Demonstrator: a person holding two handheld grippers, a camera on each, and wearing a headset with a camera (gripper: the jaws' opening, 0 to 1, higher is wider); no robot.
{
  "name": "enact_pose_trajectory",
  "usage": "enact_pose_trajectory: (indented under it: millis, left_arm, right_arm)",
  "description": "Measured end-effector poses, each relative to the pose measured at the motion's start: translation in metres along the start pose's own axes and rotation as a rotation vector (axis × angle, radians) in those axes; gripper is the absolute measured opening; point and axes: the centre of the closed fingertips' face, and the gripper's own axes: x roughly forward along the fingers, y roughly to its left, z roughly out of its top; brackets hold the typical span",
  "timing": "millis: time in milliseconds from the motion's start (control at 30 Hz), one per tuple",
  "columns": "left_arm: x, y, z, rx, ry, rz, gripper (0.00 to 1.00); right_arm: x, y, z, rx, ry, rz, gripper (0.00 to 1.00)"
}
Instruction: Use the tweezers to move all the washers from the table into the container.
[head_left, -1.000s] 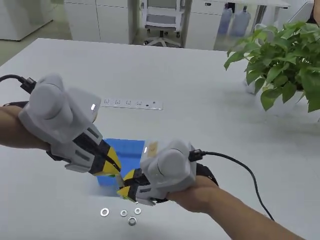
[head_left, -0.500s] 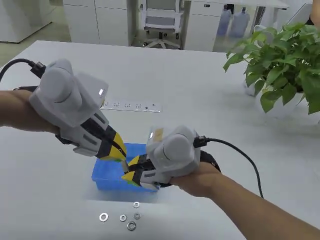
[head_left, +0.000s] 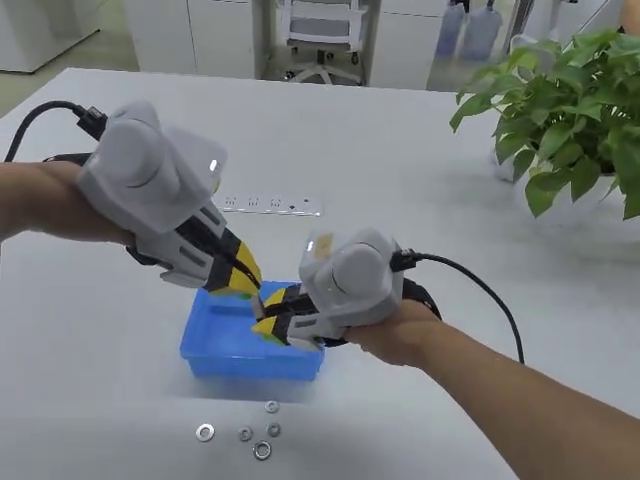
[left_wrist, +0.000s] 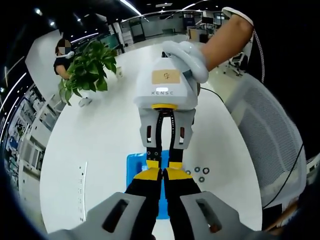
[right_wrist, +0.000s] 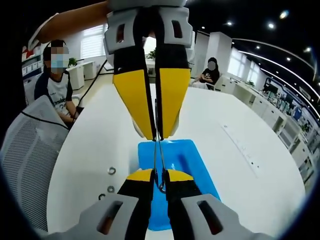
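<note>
My left gripper (head_left: 248, 284) and right gripper (head_left: 268, 327) meet tip to tip over the blue container (head_left: 205, 350). Thin metal tweezers (right_wrist: 158, 155) run between them. From the top of the right gripper view the left gripper (right_wrist: 157, 134) comes in shut on their upper part. The right gripper (right_wrist: 159, 178) is closed on their lower end above the container (right_wrist: 195, 165). Whether a washer sits in the tweezers' tip is too small to tell. Several washers (head_left: 262, 451) lie on the table in front of the container, also seen as washers (left_wrist: 201, 178) and washers (right_wrist: 112, 170).
A flush power strip (head_left: 265, 206) lies beyond the container. A potted plant (head_left: 570, 110) stands at the far right. The right gripper's cable (head_left: 480, 290) trails to the right. An office chair (head_left: 320, 30) stands behind the table; seated people (right_wrist: 55, 95) are nearby.
Both grippers have moved together away from the washers and back over the blue container, still tip to tip. The head camera has also shifted.
</note>
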Motion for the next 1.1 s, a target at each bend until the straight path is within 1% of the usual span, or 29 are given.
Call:
enact_pose_trajectory:
  millis: [267, 400, 567, 700, 800, 933, 1100]
  left_arm:
    - [0.016, 0.011, -0.011, -0.003, 0.011, 0.0, 0.06]
    - [0.024, 0.016, -0.019, -0.002, 0.022, 0.005, 0.06]
    - [0.03, 0.018, -0.025, -0.009, 0.02, 0.002, 0.06]
    - [0.034, 0.021, -0.029, -0.013, 0.019, 0.0, 0.06]
    - [0.036, 0.021, -0.031, -0.014, 0.018, -0.003, 0.06]
    - [0.04, 0.019, -0.033, -0.013, 0.021, -0.017, 0.06]
    - [0.042, 0.019, -0.035, -0.012, 0.021, -0.026, 0.06]
  right_arm:
    - [0.011, -0.011, -0.015, 0.02, 0.008, 0.006, 0.1]
    - [0.016, -0.016, -0.022, 0.025, 0.018, 0.011, 0.1]
    - [0.023, -0.018, -0.03, 0.022, 0.035, 0.021, 0.1]
    - [0.026, -0.02, -0.033, 0.035, 0.035, 0.024, 0.11]
    - [0.029, -0.02, -0.036, 0.038, 0.042, 0.032, 0.11]
    - [0.032, -0.018, -0.04, 0.025, 0.06, 0.043, 0.11]
    - [0.033, -0.019, -0.043, 0.031, 0.064, 0.044, 0.1]
